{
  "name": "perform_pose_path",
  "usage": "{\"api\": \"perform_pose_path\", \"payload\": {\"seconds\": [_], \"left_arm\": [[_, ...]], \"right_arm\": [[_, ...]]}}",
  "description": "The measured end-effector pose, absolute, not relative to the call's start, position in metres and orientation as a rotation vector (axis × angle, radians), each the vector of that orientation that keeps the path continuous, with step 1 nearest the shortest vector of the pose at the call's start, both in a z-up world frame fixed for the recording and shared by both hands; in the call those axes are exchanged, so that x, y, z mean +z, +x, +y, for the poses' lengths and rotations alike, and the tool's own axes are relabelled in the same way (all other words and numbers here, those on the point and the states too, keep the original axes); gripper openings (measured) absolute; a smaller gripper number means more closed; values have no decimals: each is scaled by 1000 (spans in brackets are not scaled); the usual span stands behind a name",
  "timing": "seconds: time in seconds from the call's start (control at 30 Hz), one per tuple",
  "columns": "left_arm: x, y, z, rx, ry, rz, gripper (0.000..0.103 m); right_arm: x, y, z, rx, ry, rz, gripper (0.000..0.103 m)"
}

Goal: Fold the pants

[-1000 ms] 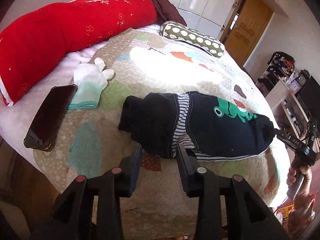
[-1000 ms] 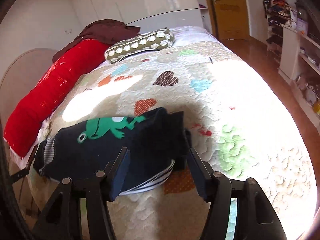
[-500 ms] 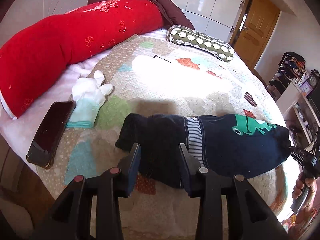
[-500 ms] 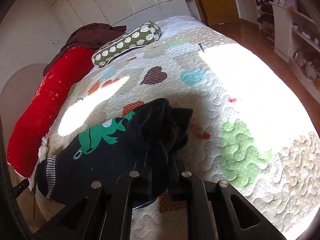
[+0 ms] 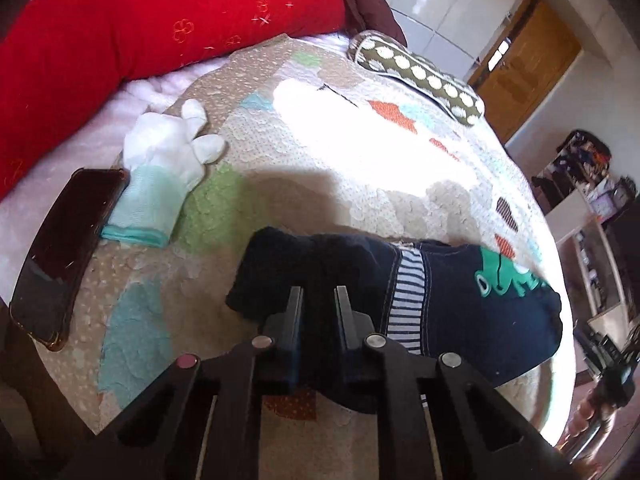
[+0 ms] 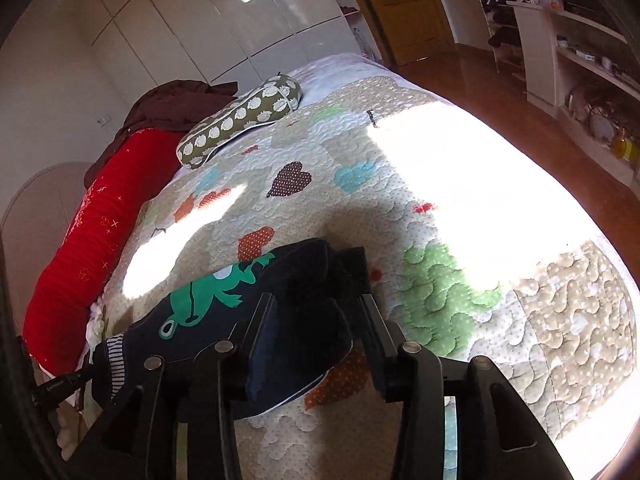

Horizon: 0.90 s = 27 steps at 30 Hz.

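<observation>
Pants (image 5: 460, 304) lay bunched, unfolded; left gripper (image 5: 318, 300) clenched dark cloth between its fingers, right gripper (image 6: 316, 312) spread wide around the other end.

The right hand-held gripper (image 6: 318, 306) straddles a bunched end of the navy frog-print pants (image 6: 224, 304), jaws apart, on the quilted bed (image 6: 440, 208).

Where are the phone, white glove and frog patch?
phone (image 5: 64, 256), left wrist view, dark screen.
white glove (image 5: 164, 168), left wrist view, palm.
frog patch (image 6: 208, 294), right wrist view, green body.
</observation>
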<state>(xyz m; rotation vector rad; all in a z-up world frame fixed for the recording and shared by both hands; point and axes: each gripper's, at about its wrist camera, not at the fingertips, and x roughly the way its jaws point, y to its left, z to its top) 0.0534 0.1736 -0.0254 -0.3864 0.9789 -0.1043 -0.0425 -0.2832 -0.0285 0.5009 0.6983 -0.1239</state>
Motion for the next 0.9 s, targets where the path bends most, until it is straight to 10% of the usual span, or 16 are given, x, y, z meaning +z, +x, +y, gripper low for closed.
{"api": "perform_pose_path", "payload": {"seconds": [0.4, 0.43, 0.5, 0.9], "left_arm": [[-50, 51, 193, -109, -457, 1059, 58], [-53, 52, 183, -126, -438, 1072, 58], [-54, 51, 167, -136, -376, 1068, 16], [-29, 66, 166, 37, -146, 995, 7]], "right_arm": [[-35, -55, -273, -127, 496, 712, 45], [-36, -55, -270, -123, 494, 716, 45], [-35, -54, -264, -123, 479, 720, 45], [-30, -55, -248, -121, 426, 705, 45]]}}
